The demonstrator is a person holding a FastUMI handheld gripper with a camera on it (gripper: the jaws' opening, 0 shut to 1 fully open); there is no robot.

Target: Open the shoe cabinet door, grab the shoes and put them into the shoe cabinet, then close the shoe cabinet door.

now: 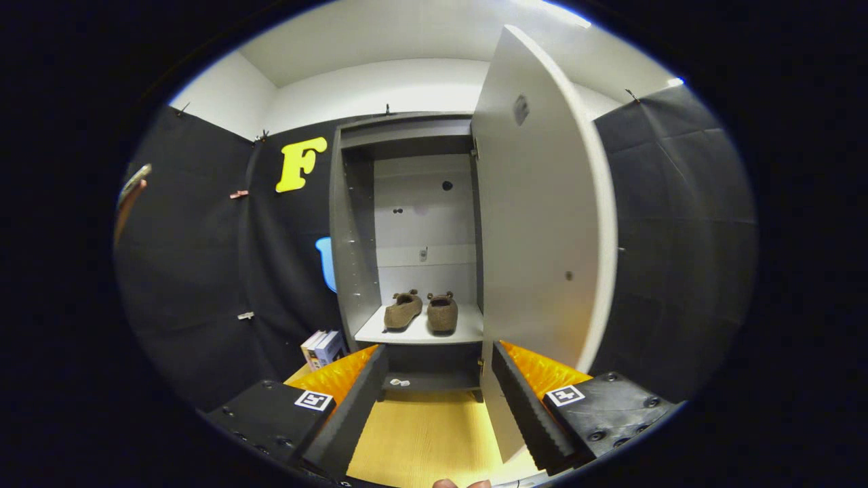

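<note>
The grey shoe cabinet (pixel 352 230) stands ahead with its door (pixel 536 224) swung open to the right. A pair of brown shoes (pixel 422 312) sits side by side on the cabinet's light shelf (pixel 468 329), toes pointing inward. My gripper (pixel 434 369) is open, with nothing between its fingers. The shoes lie beyond the fingers, a fair way off. The lower edge of the open door reaches down beside the right finger (pixel 525 400).
A light wooden floor or tabletop (pixel 420 434) lies under the fingers. A few books (pixel 322 347) stand to the left of the cabinet's base. A small white object (pixel 400 383) lies in the cabinet's bottom compartment. Black cloth walls close in on both sides.
</note>
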